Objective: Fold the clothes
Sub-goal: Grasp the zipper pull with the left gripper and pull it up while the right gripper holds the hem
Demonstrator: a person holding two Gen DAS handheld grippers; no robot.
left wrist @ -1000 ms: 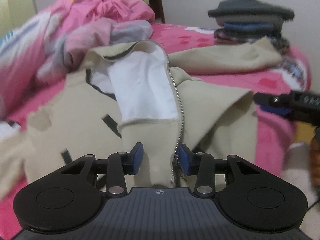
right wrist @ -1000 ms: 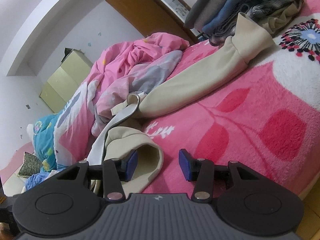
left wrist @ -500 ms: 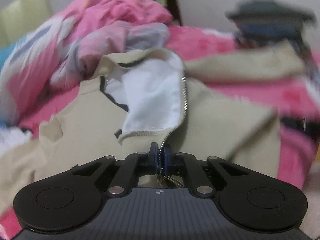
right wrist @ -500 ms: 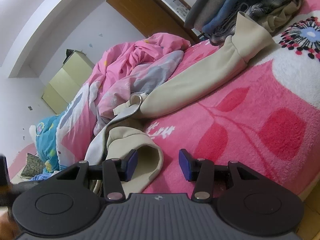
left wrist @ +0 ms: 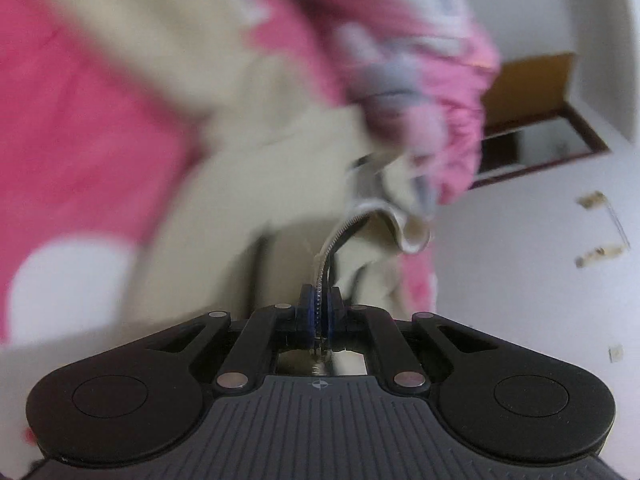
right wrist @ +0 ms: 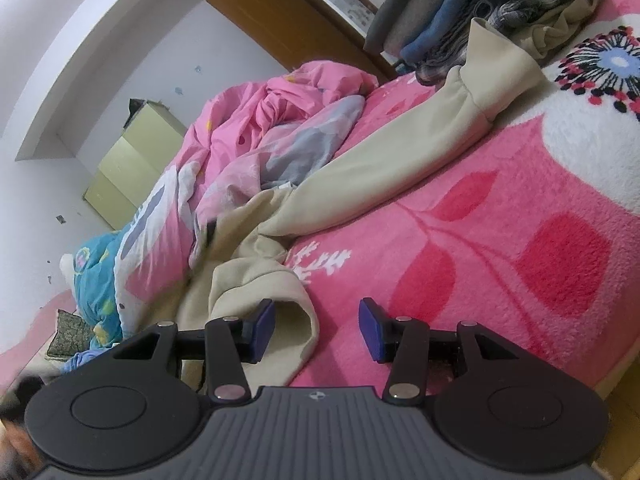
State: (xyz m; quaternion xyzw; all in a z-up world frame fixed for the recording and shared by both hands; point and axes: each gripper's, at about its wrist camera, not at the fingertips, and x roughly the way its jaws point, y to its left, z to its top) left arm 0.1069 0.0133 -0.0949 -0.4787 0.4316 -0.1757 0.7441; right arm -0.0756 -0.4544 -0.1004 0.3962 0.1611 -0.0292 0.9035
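Note:
A beige zip-up jacket (right wrist: 376, 172) lies spread on the pink blanket (right wrist: 520, 240); one sleeve stretches toward the back right and a folded hem bunches near me. My left gripper (left wrist: 319, 312) is shut on the jacket's zipper edge (left wrist: 332, 240); that view is tilted and blurred, with beige cloth (left wrist: 280, 160) filling it. My right gripper (right wrist: 316, 326) hovers open at the near edge of the bed. Its left finger (right wrist: 262, 326) sits beside the bunched hem (right wrist: 280, 304), and nothing is clamped between its pads.
A crumpled pink and grey duvet (right wrist: 264, 136) is heaped at the back left. A stack of folded clothes (right wrist: 460, 12) sits at the far right corner. A yellow-green cabinet (right wrist: 136, 164) and a brown door (right wrist: 304, 20) stand by the white wall.
My left gripper closed on the zipper edge, then swung and tilted sharply, pulling the front panel across. The jacket's white lining no longer shows in the right view. The right gripper stayed put.

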